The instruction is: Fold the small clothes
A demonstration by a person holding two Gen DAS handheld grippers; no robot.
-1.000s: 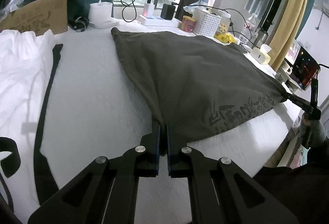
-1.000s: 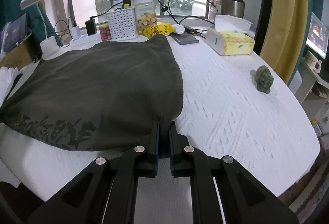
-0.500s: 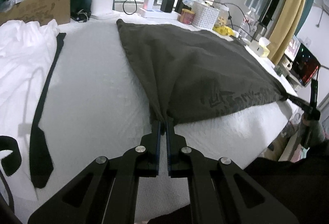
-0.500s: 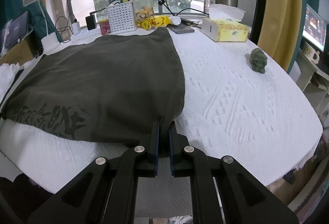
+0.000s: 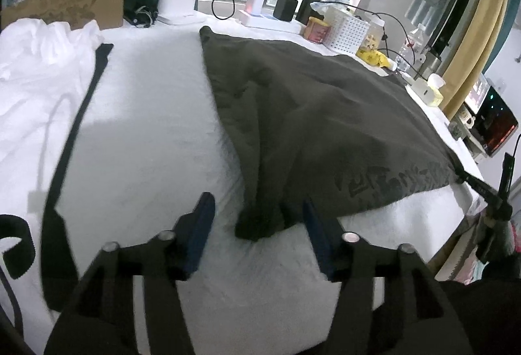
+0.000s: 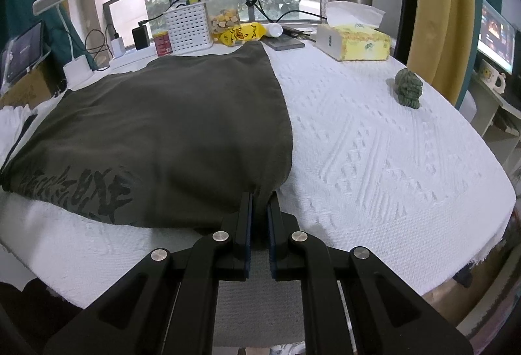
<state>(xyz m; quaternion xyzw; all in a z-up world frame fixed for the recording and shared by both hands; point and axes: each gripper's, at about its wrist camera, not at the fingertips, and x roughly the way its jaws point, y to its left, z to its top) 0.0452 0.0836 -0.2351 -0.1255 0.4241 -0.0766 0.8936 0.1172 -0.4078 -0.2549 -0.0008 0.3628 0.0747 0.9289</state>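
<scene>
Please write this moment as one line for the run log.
left claw: opening, shirt corner loose between jaws | right claw: shut on dark shirt corner | shirt: flat on white cloth

Matt olive cloth garment (image 6: 169,127)

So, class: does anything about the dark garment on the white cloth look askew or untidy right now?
Yes. The dark garment is bunched into a crumpled knot at its near corner, between the opening jaws of the left gripper. The right gripper pinches the other corner, which lies flatter.
</scene>
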